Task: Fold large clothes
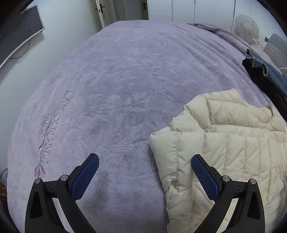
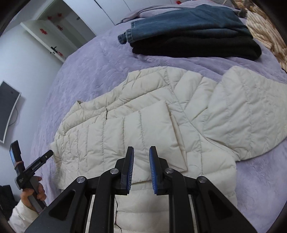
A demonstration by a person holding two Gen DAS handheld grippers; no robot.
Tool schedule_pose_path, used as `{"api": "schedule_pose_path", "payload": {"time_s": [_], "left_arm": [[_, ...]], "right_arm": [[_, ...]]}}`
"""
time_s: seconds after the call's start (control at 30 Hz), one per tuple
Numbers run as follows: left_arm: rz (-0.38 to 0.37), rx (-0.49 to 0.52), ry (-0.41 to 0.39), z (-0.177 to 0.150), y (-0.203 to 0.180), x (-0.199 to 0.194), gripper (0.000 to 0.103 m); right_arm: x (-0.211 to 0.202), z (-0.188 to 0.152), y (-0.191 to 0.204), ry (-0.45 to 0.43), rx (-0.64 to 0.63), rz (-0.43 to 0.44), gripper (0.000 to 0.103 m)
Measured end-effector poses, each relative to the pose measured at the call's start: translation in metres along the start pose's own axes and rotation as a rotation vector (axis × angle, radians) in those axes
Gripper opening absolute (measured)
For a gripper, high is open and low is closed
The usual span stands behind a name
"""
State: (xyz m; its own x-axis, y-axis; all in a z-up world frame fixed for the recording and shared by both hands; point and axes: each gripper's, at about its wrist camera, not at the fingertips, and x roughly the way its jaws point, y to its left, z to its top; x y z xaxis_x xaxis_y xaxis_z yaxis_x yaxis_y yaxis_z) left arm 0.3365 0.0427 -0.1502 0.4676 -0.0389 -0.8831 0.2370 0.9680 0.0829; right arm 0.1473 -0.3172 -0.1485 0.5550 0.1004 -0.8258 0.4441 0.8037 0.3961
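Observation:
A cream quilted puffer jacket (image 2: 147,118) lies flat on the purple bedspread (image 2: 80,71), one sleeve folded over its front, the other sleeve (image 2: 247,111) spread out to the right. In the left wrist view the jacket (image 1: 224,143) fills the lower right. My left gripper (image 1: 145,172) is wide open and empty, hovering over the bedspread (image 1: 116,80) at the jacket's left edge; its right finger (image 1: 204,177) is over the jacket. My right gripper (image 2: 141,168) hovers above the jacket's lower front, jaws narrowly apart, holding nothing.
Folded blue jeans (image 2: 186,23) and a black garment (image 2: 197,46) are stacked at the bed's far side; they also show in the left wrist view (image 1: 265,75). A wall monitor (image 1: 19,32), a door (image 1: 105,10) and a fan (image 1: 246,26) stand around the bed.

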Motion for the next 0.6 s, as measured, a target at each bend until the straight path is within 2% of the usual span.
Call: {"api": "schedule_pose_path", "payload": {"time_s": [0.1, 0.2, 0.3, 0.37, 0.6], "left_arm": [[0.047, 0.006, 0.029, -0.007, 0.003, 0.022, 0.103], [-0.004, -0.040, 0.051, -0.016, 0.014, 0.037, 0.103], [-0.016, -0.046, 0.050, -0.018, 0.015, 0.042, 0.103], [-0.004, -0.035, 0.047, -0.017, 0.013, 0.043, 0.103], [0.022, -0.021, 0.044, -0.013, 0.009, 0.037, 0.103]], "right_arm": [[0.028, -0.002, -0.006, 0.046, -0.016, -0.037, 0.020], [0.058, -0.005, -0.023, 0.104, 0.019, -0.018, 0.015], [0.071, -0.009, -0.025, 0.084, -0.036, -0.021, 0.015], [0.072, -0.013, -0.020, 0.068, -0.067, -0.037, 0.015], [0.051, -0.008, -0.038, 0.080, 0.016, -0.008, 0.015]]}}
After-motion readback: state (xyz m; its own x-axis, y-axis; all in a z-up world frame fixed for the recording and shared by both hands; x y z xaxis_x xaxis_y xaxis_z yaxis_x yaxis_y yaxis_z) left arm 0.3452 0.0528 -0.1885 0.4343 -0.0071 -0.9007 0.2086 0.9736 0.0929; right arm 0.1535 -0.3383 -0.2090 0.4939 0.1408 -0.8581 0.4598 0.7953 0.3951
